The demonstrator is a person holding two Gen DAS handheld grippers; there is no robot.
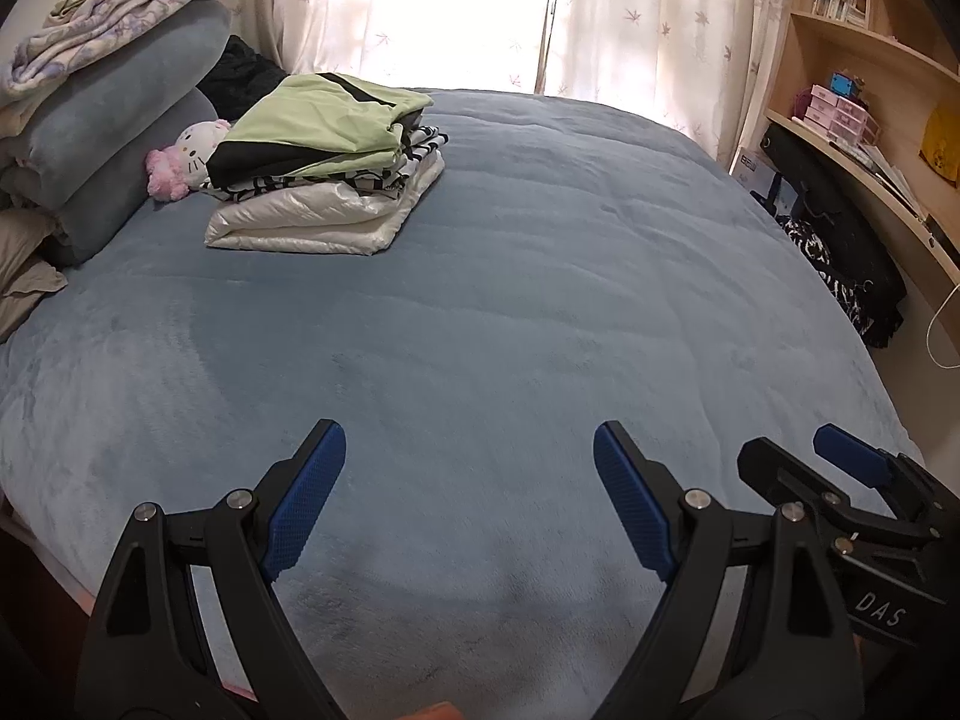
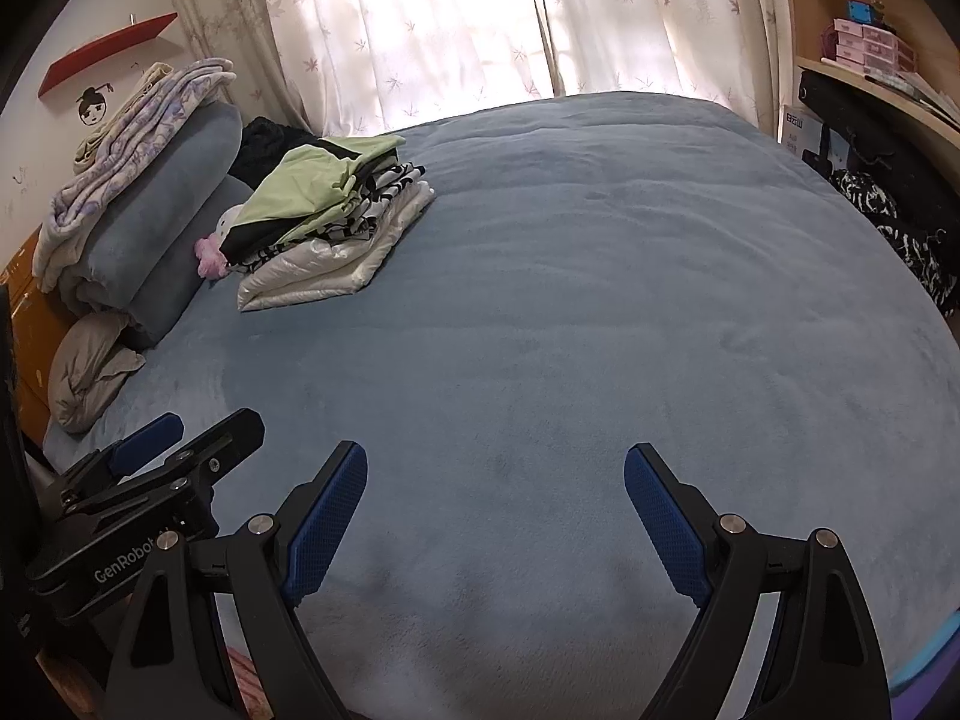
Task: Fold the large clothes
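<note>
1. Left wrist view: your left gripper [image 1: 469, 498] hangs over the blue bed [image 1: 540, 300], jaws spread and empty; the pile of folded clothes [image 1: 324, 168] sits far left.
2. Right wrist view: your right gripper [image 2: 495, 516] also has its jaws spread, holding nothing; the pile is far left, by the pillows [image 2: 162, 222].

plush toy [image 2: 217, 240]: mostly hidden by folded clothes [image 2: 336, 210] | book titles: unreadable

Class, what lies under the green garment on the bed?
Under the green garment lie a black-and-white patterned piece and, lowest, a folded white item. Anything between them is covered.
</note>
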